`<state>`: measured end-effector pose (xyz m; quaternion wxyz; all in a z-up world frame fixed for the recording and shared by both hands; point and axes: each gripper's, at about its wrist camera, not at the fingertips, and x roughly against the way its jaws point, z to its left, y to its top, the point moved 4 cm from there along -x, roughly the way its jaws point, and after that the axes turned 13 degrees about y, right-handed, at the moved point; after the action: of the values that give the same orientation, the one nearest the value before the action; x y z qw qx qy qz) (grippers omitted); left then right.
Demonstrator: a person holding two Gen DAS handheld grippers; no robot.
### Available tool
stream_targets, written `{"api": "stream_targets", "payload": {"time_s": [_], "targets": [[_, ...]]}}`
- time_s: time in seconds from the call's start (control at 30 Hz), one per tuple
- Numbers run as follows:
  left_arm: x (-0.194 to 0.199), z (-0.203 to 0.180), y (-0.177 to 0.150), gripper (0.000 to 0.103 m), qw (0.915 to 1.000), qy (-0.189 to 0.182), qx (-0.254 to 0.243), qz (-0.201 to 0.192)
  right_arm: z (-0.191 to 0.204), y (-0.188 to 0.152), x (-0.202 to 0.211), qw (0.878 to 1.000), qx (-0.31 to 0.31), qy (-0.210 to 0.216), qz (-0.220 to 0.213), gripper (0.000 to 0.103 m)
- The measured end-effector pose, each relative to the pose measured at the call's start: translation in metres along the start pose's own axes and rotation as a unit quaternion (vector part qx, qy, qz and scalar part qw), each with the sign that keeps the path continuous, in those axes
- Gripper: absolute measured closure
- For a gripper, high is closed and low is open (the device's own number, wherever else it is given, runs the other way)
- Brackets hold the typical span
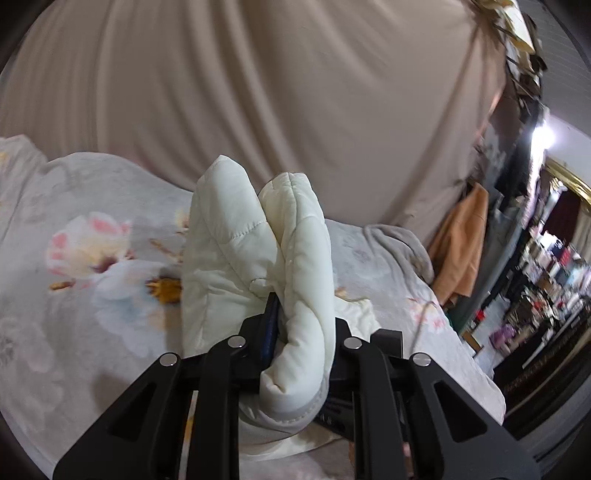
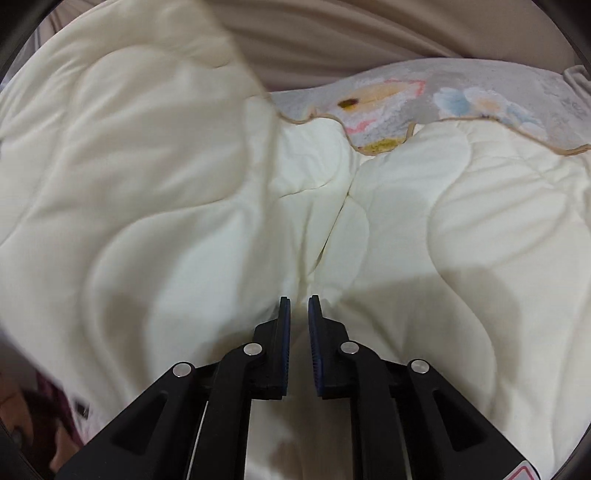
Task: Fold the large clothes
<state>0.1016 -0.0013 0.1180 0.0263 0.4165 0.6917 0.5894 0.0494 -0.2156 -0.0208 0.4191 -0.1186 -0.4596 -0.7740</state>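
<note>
Left tool [image 1: 295, 332]: clamped on a bunched fold of the cream quilted garment [image 1: 258, 240]. The padded fabric is pinched between the blue pads and bulges up in two rounded lobes ahead of the fingers; a grey-lined hem curls below the jaws. The held fold is raised above the bed [image 1: 74, 314], which is covered by a grey floral blanket [image 1: 92, 251] (pink and pale blue blossoms). Behind the bed a beige curtain [image 1: 295, 92] fills the upper view. At the right edge an orange cloth [image 1: 461, 243] hangs, and beyond it cluttered shelves [image 1: 554, 273] are seen, too blurred to itemise.

Right tool [image 2: 299, 306]: jaws stand nearly together, a narrow gap left between the blue pads. No fabric is seen pinched between them (cream cloth lies directly beneath and ahead of the tips; contact cannot be determined). In this view the cream quilted garment [image 2: 184, 203] is spread wide across almost the whole frame, with wavy stitch lines and a central seam running away from the tips. Its left portion is lifted and motion-blurred. The floral blanket [image 2: 461, 96] shows past the garment's tan-piped far edge, the curtain [image 2: 369, 33] above it.
</note>
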Motion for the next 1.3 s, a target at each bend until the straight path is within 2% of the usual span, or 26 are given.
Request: {"api": "stream_targets", "payload": {"time_s": [0.1,0.23,0.33,0.5,0.63,0.67,0.73,0.93,1.07,1.17,1.2,1.27,1.3], "targets": [[-0.007,-0.028,-0.003,0.087,0.9996,-0.019,-0.020,0.007,0.002,-0.024,0.015,1.000,-0.009,0.024,0.017,0.091],[-0.019,-0.064,-0.012,0.089,0.9981,-0.038,-0.043,0.023,0.001,-0.056,0.011,0.998,-0.018,0.054,0.034,0.093],[-0.035,-0.092,-0.020,0.090,0.9963,-0.044,-0.065,0.036,-0.006,-0.064,0.004,0.996,-0.045,0.075,0.035,0.103],[-0.076,-0.133,-0.041,0.091,0.9921,-0.050,-0.087,0.075,-0.022,-0.063,0.005,0.985,-0.107,0.130,0.032,0.103],[-0.104,-0.156,-0.062,0.091,0.9880,-0.044,-0.107,0.102,-0.033,-0.074,0.038,0.979,-0.144,0.142,0.004,0.103],[-0.110,-0.160,-0.067,0.091,0.9869,-0.043,-0.112,0.108,-0.038,-0.080,0.050,0.978,-0.151,0.141,-0.008,0.103],[-0.124,-0.169,-0.078,0.091,0.9842,-0.041,-0.123,0.121,-0.052,-0.092,0.079,0.979,-0.163,0.117,-0.036,0.093],[-0.167,-0.193,-0.118,0.091,0.9760,-0.017,-0.151,0.156,-0.085,-0.113,0.165,0.977,-0.178,0.028,-0.116,0.092],[-0.189,-0.195,-0.144,0.090,0.9711,0.000,-0.163,0.174,-0.091,-0.110,0.202,0.972,-0.173,0.005,-0.159,0.092],[-0.187,-0.197,-0.146,0.085,0.9719,0.000,-0.169,0.164,-0.088,-0.102,0.217,0.970,-0.159,-0.015,-0.182,0.091],[-0.179,-0.197,-0.142,0.080,0.9733,-0.014,-0.162,0.162,-0.091,-0.096,0.226,0.970,-0.152,-0.021,-0.189,0.089],[-0.157,-0.194,-0.130,0.065,0.9761,-0.051,-0.147,0.152,-0.084,-0.081,0.233,0.969,-0.138,-0.038,-0.200,0.079],[-0.145,-0.192,-0.123,0.051,0.9776,-0.062,-0.139,0.145,-0.082,-0.070,0.236,0.969,-0.128,-0.047,-0.208,0.065]]}}
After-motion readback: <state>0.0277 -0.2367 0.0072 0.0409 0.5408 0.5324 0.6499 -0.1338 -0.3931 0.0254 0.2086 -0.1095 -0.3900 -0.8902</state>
